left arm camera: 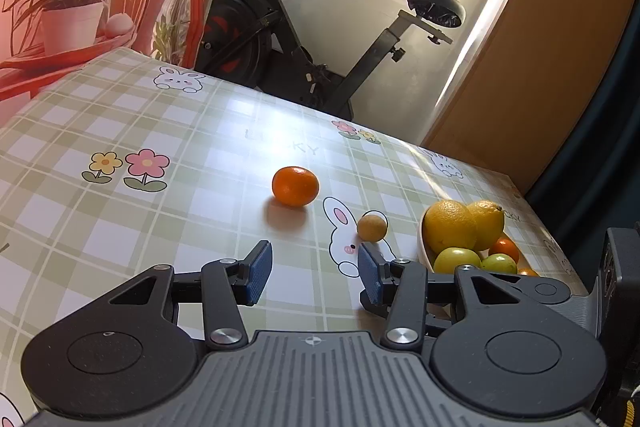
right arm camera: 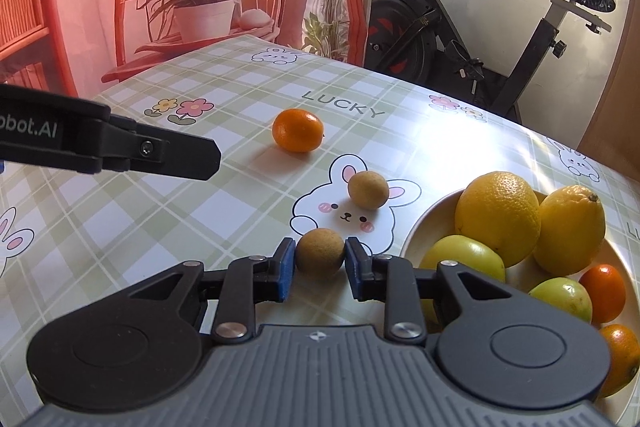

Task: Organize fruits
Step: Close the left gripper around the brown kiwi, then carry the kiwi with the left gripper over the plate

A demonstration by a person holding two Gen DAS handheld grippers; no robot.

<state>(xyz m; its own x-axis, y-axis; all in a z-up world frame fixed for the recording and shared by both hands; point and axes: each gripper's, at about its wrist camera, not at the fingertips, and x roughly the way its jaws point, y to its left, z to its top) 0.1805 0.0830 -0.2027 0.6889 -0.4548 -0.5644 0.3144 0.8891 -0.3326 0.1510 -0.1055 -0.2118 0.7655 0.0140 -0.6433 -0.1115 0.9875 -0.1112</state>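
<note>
Right hand-held gripper pinches small brown fruit across middle; we judge it light, firm, rollable. Left hand-held gripper spread, empty.

Right gripper: angled down toward the tabletop, blue pads clamped on opposite sides of a small brownish round fruit, one pad at the fruit's 9 o'clock, the other at its 3 o'clock. Both linkage arms drawn inward.

Left gripper: likewise tilted downward, jaws parted with nothing between the blue pads. Seen from the right wrist camera as a black finger entering at 9 o'clock, tip pointing toward 3 o'clock, apart from the right gripper.
</note>
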